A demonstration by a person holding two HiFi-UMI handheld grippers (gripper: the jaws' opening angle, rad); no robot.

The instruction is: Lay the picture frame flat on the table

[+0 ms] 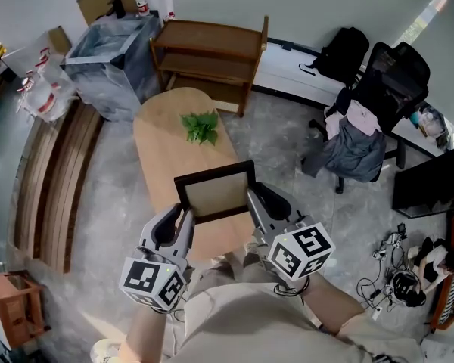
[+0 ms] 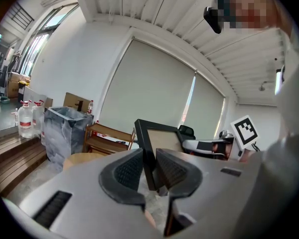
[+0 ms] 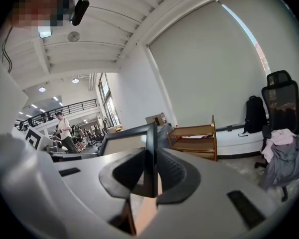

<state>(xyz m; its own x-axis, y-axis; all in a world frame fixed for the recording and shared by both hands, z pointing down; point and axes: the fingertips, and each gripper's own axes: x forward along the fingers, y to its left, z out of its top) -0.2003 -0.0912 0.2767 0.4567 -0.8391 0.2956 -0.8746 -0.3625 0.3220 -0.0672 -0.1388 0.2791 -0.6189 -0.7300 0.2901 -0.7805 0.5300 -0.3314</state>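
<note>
The picture frame point(image 1: 216, 193), dark-edged with a pale panel, sits in the lower middle of the head view over the near end of the oval wooden tabletop point(image 1: 163, 142), its face tilted up; whether its lower edge touches the wood cannot be told. The left hand-held gripper point(image 1: 183, 219) is clenched on the frame's left edge and the right hand-held gripper point(image 1: 256, 203) on its right edge. Farther up the tabletop lies a green leafy sprig point(image 1: 200, 125), with a wooden shelf point(image 1: 212, 48) beyond it at top centre.

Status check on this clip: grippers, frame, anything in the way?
Left gripper shut on picture frame, left edge; right gripper shut on right edge. Frame held over table, not yet flat. Leafy sprig farther along, apart from frame.
</note>
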